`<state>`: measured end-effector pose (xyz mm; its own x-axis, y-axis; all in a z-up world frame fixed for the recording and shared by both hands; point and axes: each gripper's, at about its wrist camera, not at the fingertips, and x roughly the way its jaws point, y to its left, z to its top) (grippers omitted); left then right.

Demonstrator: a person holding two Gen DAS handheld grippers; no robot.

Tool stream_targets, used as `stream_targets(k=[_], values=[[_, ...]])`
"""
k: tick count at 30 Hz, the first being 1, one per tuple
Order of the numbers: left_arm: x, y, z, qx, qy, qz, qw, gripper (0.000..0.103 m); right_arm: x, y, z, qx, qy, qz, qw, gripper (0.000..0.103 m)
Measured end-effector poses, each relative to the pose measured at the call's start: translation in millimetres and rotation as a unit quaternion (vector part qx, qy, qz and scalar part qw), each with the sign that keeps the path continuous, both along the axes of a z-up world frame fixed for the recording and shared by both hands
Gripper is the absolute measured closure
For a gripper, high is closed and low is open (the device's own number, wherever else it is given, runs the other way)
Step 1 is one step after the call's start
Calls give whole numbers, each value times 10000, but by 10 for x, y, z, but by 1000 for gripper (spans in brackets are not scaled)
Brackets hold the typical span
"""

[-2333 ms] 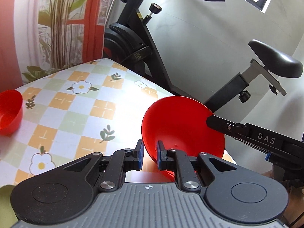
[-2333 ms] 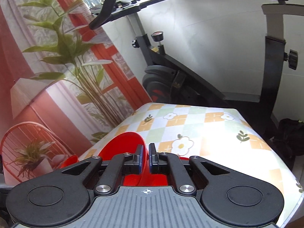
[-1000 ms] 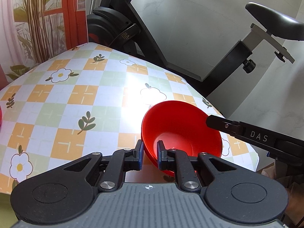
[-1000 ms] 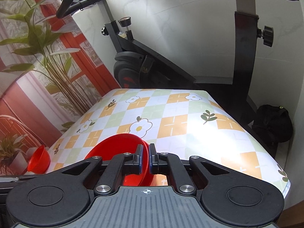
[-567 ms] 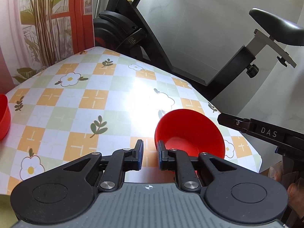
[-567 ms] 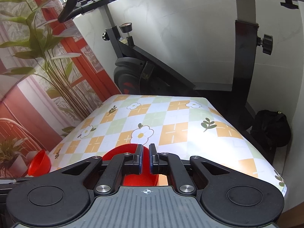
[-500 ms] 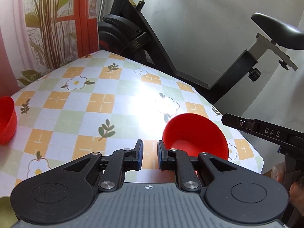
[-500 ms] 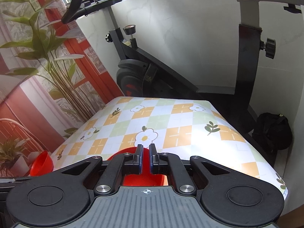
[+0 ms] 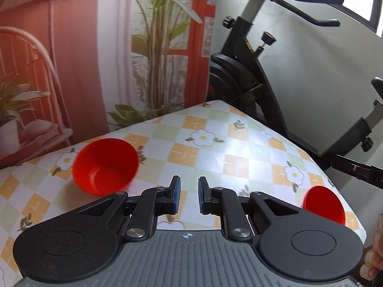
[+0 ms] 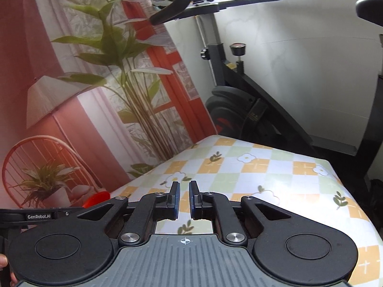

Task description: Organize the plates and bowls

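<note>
The left gripper [image 9: 189, 198] has let go of the big red bowl [image 9: 323, 205], now resting at the table's [image 9: 215, 153] 4 o'clock edge, and has swung toward the small red bowl [image 9: 105, 166] at 10 o'clock. Both the left and right gripper [image 10: 183, 199] stand parted and empty. Judged next: collecting the small bowl for nesting.

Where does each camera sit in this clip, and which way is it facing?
Left wrist: on the left hand-held gripper, looking along its parted fingers over the checked table at two red bowls, one left, one right; fingertips of a hand show.
Right wrist: on the right hand-held gripper, facing the same table; a red bowl's rim peeks out left.
Shared: table, exercise bike, plant backdrop.
</note>
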<state>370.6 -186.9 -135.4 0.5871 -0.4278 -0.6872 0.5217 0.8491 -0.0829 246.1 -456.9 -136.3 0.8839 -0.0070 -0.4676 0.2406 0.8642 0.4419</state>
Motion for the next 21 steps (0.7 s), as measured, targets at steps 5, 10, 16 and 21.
stream_targets(k=[5, 10, 16, 21], values=[[195, 264, 88, -62, -36, 394, 9992, 87, 297, 322, 86, -187, 84, 532, 9984, 90], [350, 457, 61, -36, -66, 703, 9975, 86, 586, 594, 63, -215, 200, 893, 9956, 88], [571, 621, -87, -109, -7, 1005, 9949, 72, 947, 925, -4, -283, 215, 1269, 9913, 81], [804, 722, -235, -136, 38, 1231, 9923, 70, 1302, 1132, -120, -215, 259, 1557, 9872, 80]])
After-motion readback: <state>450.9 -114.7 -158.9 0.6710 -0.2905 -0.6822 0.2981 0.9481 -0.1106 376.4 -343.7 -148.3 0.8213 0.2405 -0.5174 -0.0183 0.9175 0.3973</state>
